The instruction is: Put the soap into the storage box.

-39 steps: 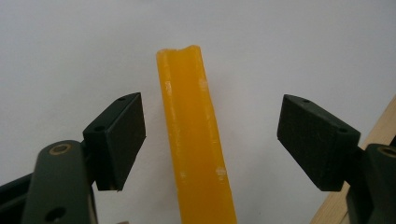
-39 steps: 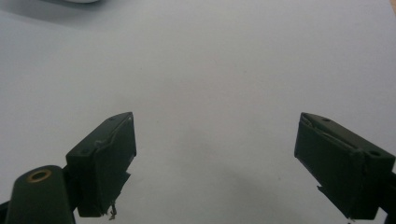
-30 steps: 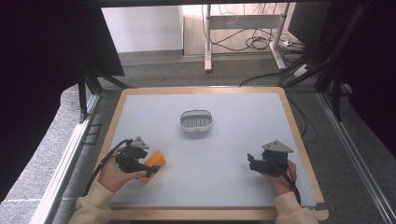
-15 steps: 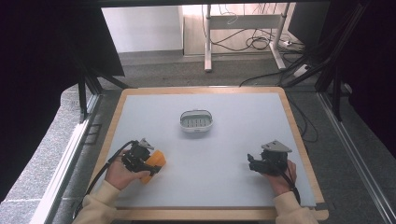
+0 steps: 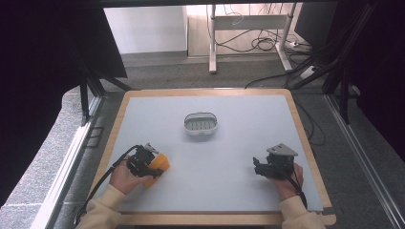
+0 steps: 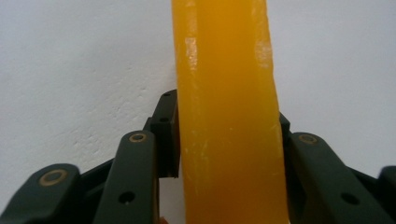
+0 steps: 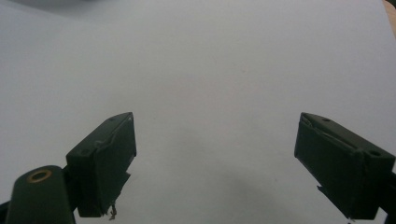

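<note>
An orange soap-like bar point(image 5: 159, 167) lies at the near left of the white table, and my left gripper point(image 5: 152, 168) is shut on it. Up close in the left gripper view, the translucent orange bar point(image 6: 226, 112) stands on edge, pinched between the two black jaws. A small white oval dish point(image 5: 201, 123) with a slotted floor sits at the table's middle. My right gripper point(image 5: 258, 168) rests at the near right, held by a hand. In the right gripper view its jaws stand wide apart over bare table, so the right gripper point(image 7: 219, 163) is open.
The table point(image 5: 239, 143) has a wooden rim point(image 5: 305, 138). Black frame posts stand at both sides. Desk legs and cables lie on the floor beyond the far edge. Sleeved forearms enter from the bottom.
My left gripper with the orange bar has shifted slightly right and toward the near edge. The right gripper has stayed in place.
</note>
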Available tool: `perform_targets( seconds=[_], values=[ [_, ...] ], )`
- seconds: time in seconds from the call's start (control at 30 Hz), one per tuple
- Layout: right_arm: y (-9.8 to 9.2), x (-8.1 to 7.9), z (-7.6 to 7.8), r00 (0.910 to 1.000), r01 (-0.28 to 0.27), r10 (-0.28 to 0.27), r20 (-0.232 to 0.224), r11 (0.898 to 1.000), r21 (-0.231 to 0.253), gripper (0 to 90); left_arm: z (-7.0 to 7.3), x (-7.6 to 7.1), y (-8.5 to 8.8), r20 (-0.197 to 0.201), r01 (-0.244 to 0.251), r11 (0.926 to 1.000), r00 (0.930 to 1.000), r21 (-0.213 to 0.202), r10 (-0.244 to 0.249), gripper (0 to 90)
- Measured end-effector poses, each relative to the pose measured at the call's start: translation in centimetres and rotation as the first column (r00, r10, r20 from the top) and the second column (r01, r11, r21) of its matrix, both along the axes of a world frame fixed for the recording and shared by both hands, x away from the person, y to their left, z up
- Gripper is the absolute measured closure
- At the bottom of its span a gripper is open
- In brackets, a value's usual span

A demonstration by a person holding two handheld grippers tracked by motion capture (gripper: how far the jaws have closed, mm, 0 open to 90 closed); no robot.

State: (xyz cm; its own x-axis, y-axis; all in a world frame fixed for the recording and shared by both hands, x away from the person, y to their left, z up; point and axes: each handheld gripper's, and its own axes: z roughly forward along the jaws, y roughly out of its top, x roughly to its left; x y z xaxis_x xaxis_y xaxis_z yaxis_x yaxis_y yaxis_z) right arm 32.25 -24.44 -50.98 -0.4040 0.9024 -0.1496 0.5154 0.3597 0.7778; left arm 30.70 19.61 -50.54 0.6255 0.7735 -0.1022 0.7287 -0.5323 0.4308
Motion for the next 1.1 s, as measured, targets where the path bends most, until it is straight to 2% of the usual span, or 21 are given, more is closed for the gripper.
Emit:
perform_targets(
  seconds=[0.3, 0.73, 1.1],
  values=[
    [0.0, 0.0, 0.1, 0.9998, 0.01, -0.01, 0.015, 1.0, -0.004, 13.0, 0.3, -0.1, 0.3, 0.008, -0.014, 0.9998, 0.9999, -0.013, 0.014, 61.7],
    [0.2, 0.0, 0.0, 1.0, 0.003, -0.003, 0.007, 1.0, -0.012, 13.0, 2.7, -0.7, 1.0, 0.071, -0.005, 0.9984, 0.9975, -0.056, 0.009, 61.7],
    [0.1, 0.0, -0.1, 1.0, 0.003, -0.003, 0.004, 1.0, -0.016, 13.0, 3.1, -0.8, 1.4, 0.092, -0.004, 0.9982, 0.9958, -0.06, 0.009, 61.8]
  ],
)
